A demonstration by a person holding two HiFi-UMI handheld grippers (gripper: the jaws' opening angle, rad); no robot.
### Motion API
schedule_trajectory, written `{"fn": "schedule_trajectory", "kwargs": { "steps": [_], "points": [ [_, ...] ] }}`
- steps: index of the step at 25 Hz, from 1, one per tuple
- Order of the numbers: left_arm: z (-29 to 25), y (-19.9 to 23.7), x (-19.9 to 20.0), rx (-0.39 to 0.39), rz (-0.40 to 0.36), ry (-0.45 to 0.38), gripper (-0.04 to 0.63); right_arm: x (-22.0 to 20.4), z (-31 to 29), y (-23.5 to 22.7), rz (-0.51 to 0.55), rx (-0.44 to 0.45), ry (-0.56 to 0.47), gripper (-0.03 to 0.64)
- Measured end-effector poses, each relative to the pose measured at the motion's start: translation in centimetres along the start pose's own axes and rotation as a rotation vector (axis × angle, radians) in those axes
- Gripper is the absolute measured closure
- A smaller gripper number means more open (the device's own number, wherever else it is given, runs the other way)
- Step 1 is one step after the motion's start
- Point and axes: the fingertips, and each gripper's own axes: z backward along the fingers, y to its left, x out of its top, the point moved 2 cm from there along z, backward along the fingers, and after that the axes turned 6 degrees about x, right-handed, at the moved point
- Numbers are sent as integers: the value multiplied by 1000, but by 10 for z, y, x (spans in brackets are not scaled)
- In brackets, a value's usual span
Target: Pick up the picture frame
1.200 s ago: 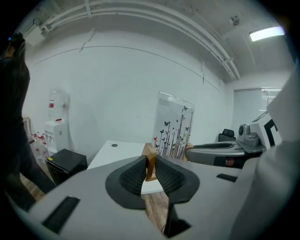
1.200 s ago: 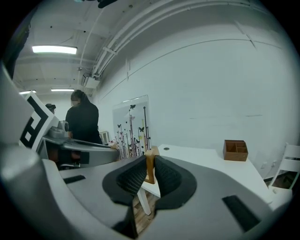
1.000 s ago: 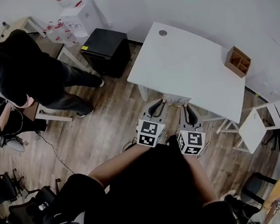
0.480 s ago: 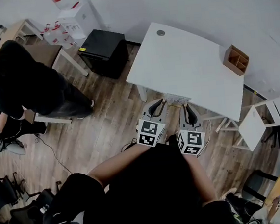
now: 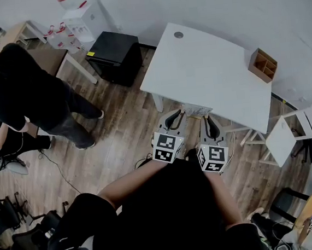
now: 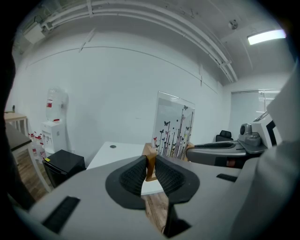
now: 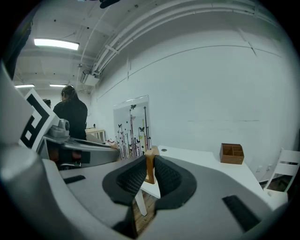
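Two grippers gripped the frame (image 5: 197,111) between them, one at each end, just by the near edge of the white table (image 5: 206,73). In the left gripper view, the left gripper (image 6: 151,165) had its jaws clamped on a wooden foot (image 6: 150,161) at the frame's side. The clear panel (image 6: 173,126), printed with thin stems and butterflies, stood upright just past the jaws. In the right gripper view, the right gripper (image 7: 150,166) was clenched the same way on the wooden foot (image 7: 150,164) at the other end, with the panel (image 7: 133,126) to its left.

From the head view the frame showed only as a narrow strip seen from above, between the left gripper (image 5: 173,118) and the right gripper (image 5: 211,123). Both grippers were held close in front of the person's body, and wood floor (image 5: 118,136) lay below. I could not tell whether the frame touched the table edge.

A small wooden box (image 5: 263,65) sat at the table's far right end, well apart from the frame. A black cabinet (image 5: 115,57) stood on the floor to the table's left, and a white chair (image 5: 289,136) stood to its right. Another person in dark clothes (image 5: 26,90) stood far off to the left.
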Motion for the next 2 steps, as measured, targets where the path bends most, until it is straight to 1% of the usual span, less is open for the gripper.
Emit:
{"fn": "schedule_trajectory", "kwargs": {
  "steps": [2],
  "points": [
    [0,1,-1,-2,1,2,531,1,-1,1,-1,1,-4,548]
  ]
}}
